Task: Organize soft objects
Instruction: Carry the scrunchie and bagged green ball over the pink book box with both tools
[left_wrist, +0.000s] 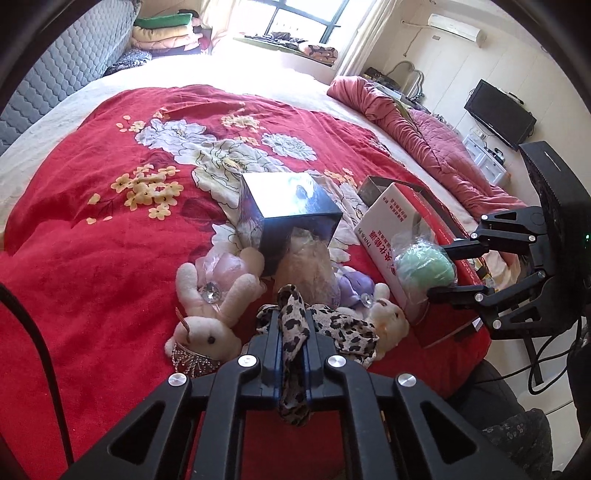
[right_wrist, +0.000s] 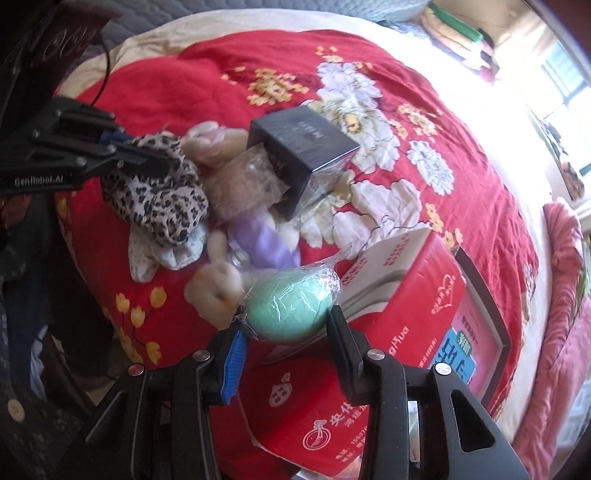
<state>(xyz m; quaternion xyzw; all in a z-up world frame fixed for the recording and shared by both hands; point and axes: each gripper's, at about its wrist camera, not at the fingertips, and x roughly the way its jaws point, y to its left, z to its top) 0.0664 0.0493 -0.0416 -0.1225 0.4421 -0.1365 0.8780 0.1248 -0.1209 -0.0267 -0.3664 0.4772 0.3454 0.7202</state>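
Pinching one leopard-print scarf (left_wrist: 291, 332), left fingers (left_wrist: 276, 334) are closed; right fingers (right_wrist: 334, 325) clamp one green ball (right_wrist: 291, 308).

the dark box (left_wrist: 291, 206) covers the top of the bagged fluffy thing (left_wrist: 306, 266) beneath it. the purple toy (right_wrist: 266, 243) and pale plush (right_wrist: 214, 284) smear into blur. the red carton (right_wrist: 369, 369) runs off the bottom edge, its print too small to read.
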